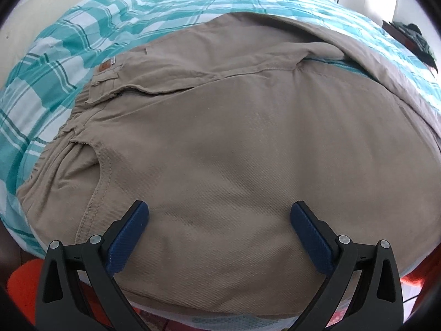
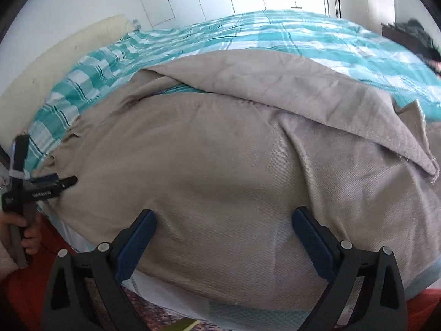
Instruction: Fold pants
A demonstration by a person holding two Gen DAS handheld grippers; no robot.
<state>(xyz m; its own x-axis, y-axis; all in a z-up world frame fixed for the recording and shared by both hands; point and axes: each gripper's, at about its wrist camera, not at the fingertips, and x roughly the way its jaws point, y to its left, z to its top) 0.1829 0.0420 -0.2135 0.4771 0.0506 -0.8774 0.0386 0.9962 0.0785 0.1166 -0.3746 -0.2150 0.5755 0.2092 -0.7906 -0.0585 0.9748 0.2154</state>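
Both our left gripper (image 1: 219, 215) and right gripper (image 2: 224, 223) hover spread and empty over the khaki pants (image 1: 220, 143), which lie flat on the checked bedspread (image 1: 55, 55), probably ready for folding.

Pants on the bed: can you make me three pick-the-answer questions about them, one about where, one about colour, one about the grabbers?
1. Where do the pants lie?
A. on the checked bedspread
B. on a chair
C. on the floor

2. What colour are the pants?
A. blue
B. tan
C. black

3. How are the left gripper and right gripper?
A. both open, holding nothing
B. both clamped on cloth
C. one shut

Answers: 1 A, teal-and-white checks show around the cloth. 2 B, the fabric is tan in both views. 3 A, each pair of blue pads stands wide apart with no cloth pinched.
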